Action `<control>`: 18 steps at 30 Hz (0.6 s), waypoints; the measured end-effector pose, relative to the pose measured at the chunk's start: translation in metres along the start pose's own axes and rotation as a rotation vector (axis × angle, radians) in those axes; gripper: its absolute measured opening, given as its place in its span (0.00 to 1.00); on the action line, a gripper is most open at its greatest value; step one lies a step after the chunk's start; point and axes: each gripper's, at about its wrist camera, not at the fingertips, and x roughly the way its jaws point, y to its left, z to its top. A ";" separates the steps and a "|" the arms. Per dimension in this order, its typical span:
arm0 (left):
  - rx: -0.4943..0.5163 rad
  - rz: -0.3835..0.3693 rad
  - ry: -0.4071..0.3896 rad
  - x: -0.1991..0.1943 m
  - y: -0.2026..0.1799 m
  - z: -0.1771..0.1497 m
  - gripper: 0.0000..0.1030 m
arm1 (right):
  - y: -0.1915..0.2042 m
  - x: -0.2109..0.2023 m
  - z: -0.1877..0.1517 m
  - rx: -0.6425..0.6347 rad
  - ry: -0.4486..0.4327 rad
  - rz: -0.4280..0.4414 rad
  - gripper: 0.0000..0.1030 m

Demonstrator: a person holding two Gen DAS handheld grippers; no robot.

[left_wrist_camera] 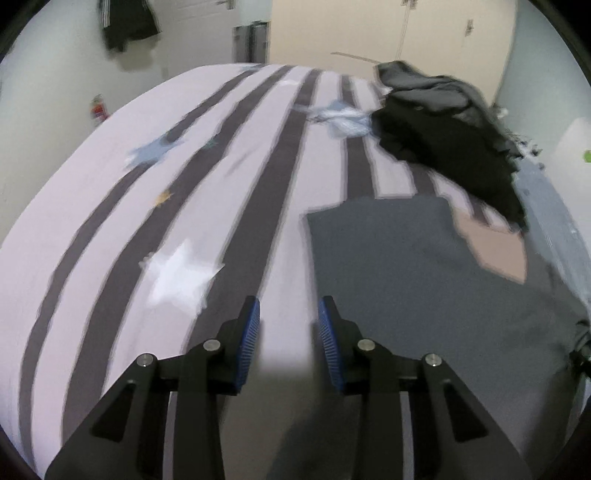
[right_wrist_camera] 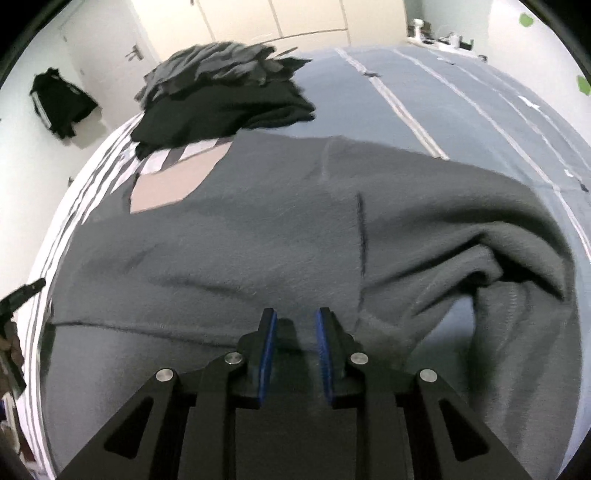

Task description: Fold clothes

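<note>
A large grey garment point(right_wrist_camera: 258, 229) lies spread on the bed, with a loose fold bunched at its right side point(right_wrist_camera: 517, 266). A beige rectangular patch point(right_wrist_camera: 173, 181) shows at its far left corner. My right gripper point(right_wrist_camera: 295, 314) hangs just over the garment's near part. Its blue pads stand a little apart and do not press on the cloth. In the left wrist view the same grey garment point(left_wrist_camera: 406, 280) lies to the right. My left gripper point(left_wrist_camera: 289, 310) is open over the striped sheet point(left_wrist_camera: 110, 221), beside the garment's left edge, with nothing between its pads.
A pile of dark clothes point(left_wrist_camera: 443, 122) point(right_wrist_camera: 221, 92) sits at the far side of the bed, with a light blue cloth point(left_wrist_camera: 343, 118) beside it. A black garment point(left_wrist_camera: 129, 22) hangs on the wall. Cupboard doors point(left_wrist_camera: 388, 29) stand behind. A blue-grey cover point(right_wrist_camera: 461, 92) spreads to the right.
</note>
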 end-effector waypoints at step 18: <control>0.107 0.070 0.036 0.062 -0.022 0.039 0.30 | -0.008 0.001 -0.011 -0.048 -0.020 -0.043 0.26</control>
